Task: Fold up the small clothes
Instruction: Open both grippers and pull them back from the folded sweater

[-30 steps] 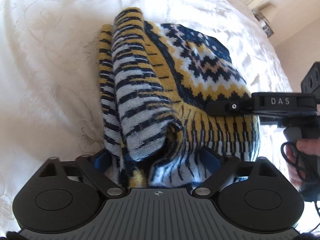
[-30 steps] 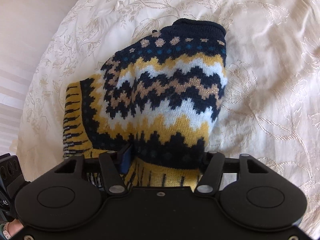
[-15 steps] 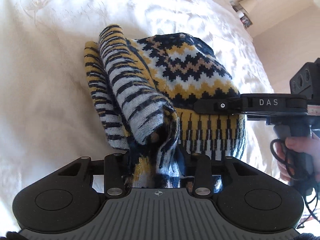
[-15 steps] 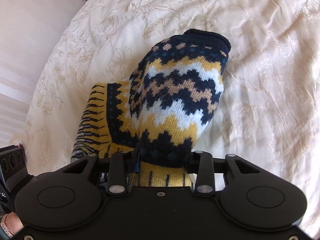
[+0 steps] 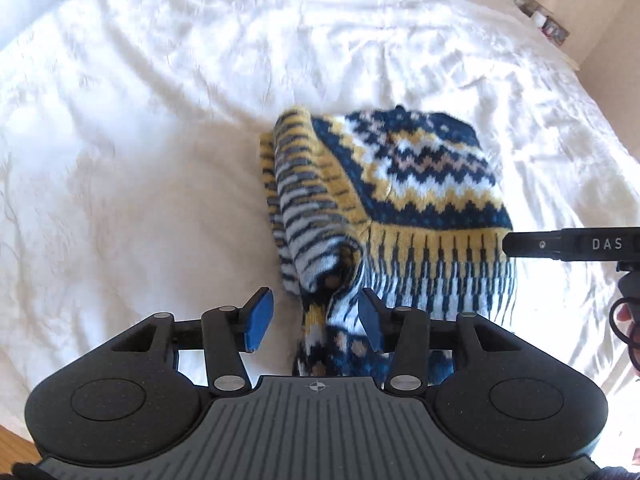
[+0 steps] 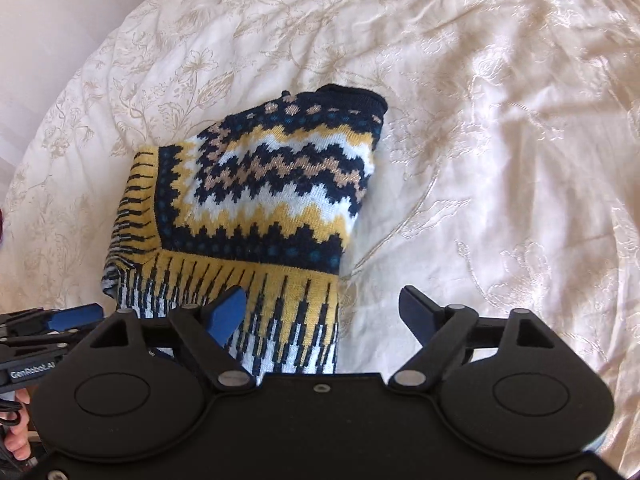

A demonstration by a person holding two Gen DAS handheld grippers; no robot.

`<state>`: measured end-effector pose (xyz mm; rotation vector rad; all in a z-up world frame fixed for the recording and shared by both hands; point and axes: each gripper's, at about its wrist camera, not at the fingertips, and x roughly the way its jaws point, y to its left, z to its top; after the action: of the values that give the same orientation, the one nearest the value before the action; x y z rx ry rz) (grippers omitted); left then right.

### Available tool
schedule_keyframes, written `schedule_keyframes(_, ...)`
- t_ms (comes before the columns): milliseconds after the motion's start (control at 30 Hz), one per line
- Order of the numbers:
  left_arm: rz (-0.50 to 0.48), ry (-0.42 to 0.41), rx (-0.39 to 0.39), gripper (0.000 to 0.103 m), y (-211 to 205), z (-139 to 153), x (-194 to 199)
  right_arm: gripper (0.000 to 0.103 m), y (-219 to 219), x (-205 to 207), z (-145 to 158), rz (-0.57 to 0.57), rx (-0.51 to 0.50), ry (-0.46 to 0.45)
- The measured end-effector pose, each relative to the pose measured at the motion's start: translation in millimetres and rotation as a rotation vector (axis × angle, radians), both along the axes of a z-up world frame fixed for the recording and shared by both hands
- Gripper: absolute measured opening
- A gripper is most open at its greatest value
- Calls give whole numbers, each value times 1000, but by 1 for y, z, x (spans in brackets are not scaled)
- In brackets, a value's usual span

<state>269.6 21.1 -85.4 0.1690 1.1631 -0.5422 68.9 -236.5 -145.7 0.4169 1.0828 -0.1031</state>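
Lying folded on bedspread point(image 5: 120, 160): patterned sweater point(image 5: 400, 184). Left wrist view alone shows rolled sleeve point(image 5: 316, 240) between spread fingers of left gripper point(image 5: 316, 320). Right wrist view: right gripper point(image 6: 324, 312) spread wide, level above hem point(image 6: 288, 320), gripping nothing.

Folded knit sweater on the bed

The sweater point(image 5: 400, 200) point(image 6: 260, 208), navy, yellow and white with zigzag bands, lay folded into a compact bundle, striped sleeve doubled along its left edge.
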Motion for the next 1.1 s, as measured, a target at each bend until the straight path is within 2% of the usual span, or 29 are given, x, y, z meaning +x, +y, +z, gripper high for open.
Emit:
schedule_keyframes(100, 29, -61, 24, 62, -22, 9, 17, 94, -7, -5, 5, -44, -20, -29)
schedule_keyframes(200, 76, -60, 42, 62, -48, -1, 35, 96, -18, -3, 6, -74, -31, -28)
schedule_keyframes(267, 106, -50, 85, 62, -54, -15, 48, 99, -18, -1, 7, -88, -38, -33)
schedule_keyframes(367, 125, 25, 185, 66, -53, -46, 64, 102, -17, 8, 7, -107, -66, -41)
schedule_keyframes(467, 119, 35, 204, 78, -41, -55, 67, 102, -19, 18, 6, -141, -91, -36)
schedule_keyframes(567, 91, 22, 206, 80, -40, -55, 68, 102, -19, 31, -1, -178, -106, -27)
schedule_keyframes(633, 89, 20, 209, 82, -40, -56, 68, 102, -16, 43, -13, -180, -113, 15)
schedule_keyframes(767, 77, 4, 228, 86, -42, -56, 67, 102, 2, 66, -57, -91, -143, 183)
schedule_keyframes(833, 72, -3, 239, 88, -44, -55, 67, 102, 9, 71, -63, -64, -174, 185)
schedule_keyframes(933, 80, 4, 235, 89, -44, -49, 70, 102, 14, 74, -52, -17, -221, 180)
schedule_keyframes(1033, 93, -15, 230, 90, -42, -31, 65, 102, 16, 59, -25, -22, -292, 109)
schedule_keyframes(1067, 94, -28, 229, 93, -40, -23, 62, 102, 18, 53, -16, -24, -313, 97)
schedule_keyframes(1100, 95, -37, 224, 100, -39, -16, 59, 102, 18, 49, -7, -18, -322, 99)
